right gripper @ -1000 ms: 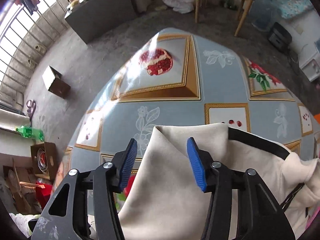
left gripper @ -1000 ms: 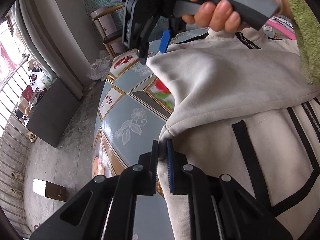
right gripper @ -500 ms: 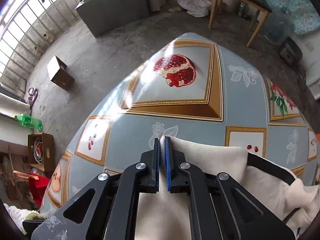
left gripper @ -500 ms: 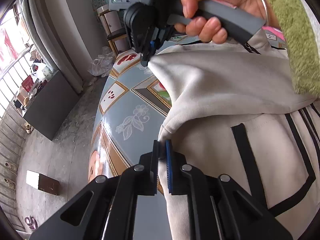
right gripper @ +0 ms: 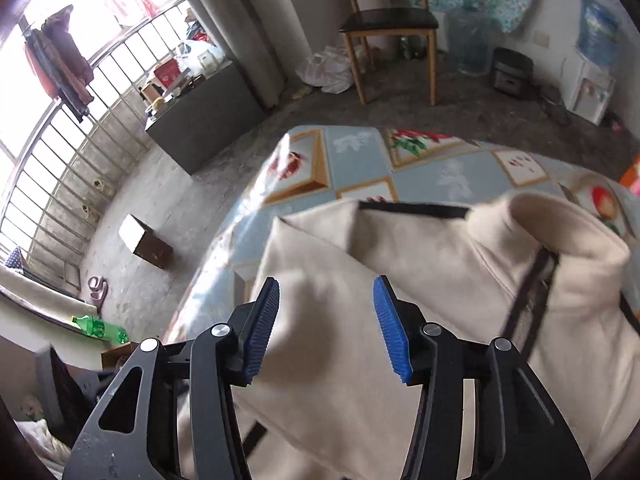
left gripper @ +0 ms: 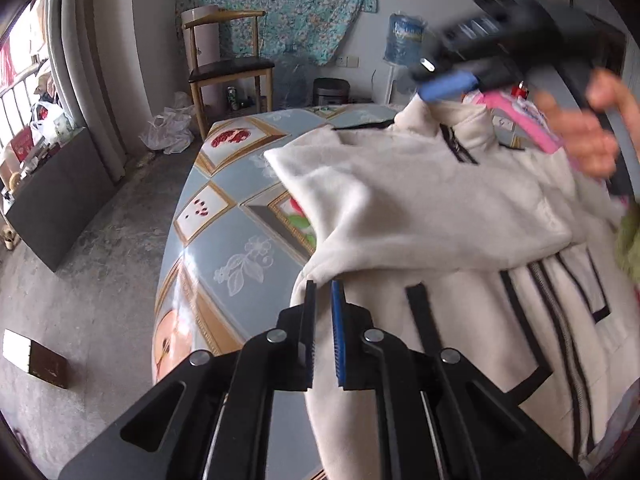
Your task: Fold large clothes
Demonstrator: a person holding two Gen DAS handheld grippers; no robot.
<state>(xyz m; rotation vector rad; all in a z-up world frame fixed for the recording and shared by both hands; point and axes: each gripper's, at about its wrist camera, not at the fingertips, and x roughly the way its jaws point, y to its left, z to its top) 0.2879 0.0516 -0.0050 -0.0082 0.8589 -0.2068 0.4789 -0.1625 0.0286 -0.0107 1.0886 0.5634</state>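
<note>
A cream jacket with black trim and a zip (left gripper: 432, 208) lies on the patterned table (left gripper: 224, 236); its sleeve is folded over the body. My left gripper (left gripper: 322, 292) is shut on the jacket's left edge near the fold. My right gripper (right gripper: 326, 292) is open and empty, raised above the folded sleeve (right gripper: 360, 280). It also shows in the left wrist view (left gripper: 452, 80), blurred, above the collar, held by a hand.
A wooden chair (left gripper: 224, 60) stands beyond the table's far end, with a white bag (left gripper: 168, 132) on the floor. A grey cabinet (left gripper: 52, 192) stands at the left. A small box (left gripper: 32, 356) lies on the floor. A pink item (left gripper: 520, 120) lies behind the collar.
My right gripper was shut on the sleeve corner; it has let go, opened, and lifted up and back. The sleeve now rests on the jacket. My left gripper keeps its hold.
</note>
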